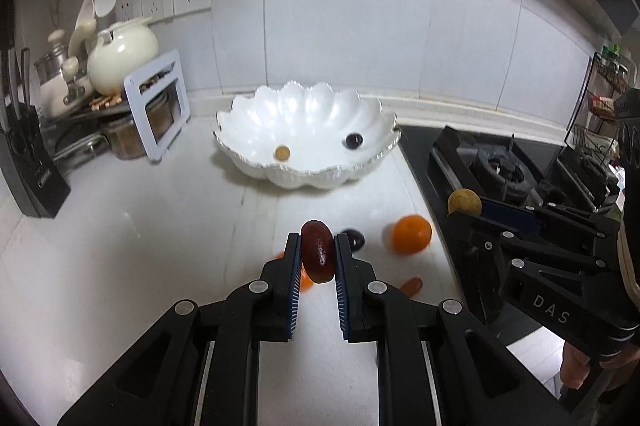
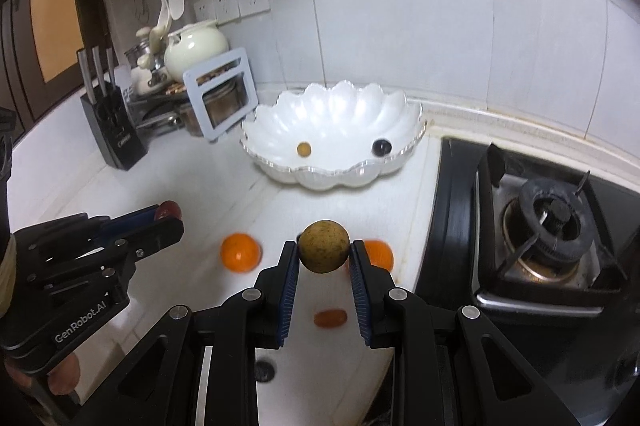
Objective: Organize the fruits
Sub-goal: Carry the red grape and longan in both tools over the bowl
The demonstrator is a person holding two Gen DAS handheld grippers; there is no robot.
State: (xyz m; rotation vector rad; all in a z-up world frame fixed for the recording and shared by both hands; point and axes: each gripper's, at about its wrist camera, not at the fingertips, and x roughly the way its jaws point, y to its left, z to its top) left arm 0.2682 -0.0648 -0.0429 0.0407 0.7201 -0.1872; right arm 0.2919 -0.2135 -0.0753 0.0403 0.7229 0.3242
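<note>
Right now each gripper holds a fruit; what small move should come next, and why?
Probably carry the left gripper forward to the white bowl and release the dark red fruit there. The bowl holds only two small fruits, and the right gripper with its yellow-brown fruit can follow.

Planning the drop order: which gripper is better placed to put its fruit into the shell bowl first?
Probably the left gripper: its dark red fruit lines up with the shell bowl, while the right gripper sits offset toward the stove.

Dim, perhaps overhead light; glare on bowl (image 1: 304,114); edges warped, blurred.
</note>
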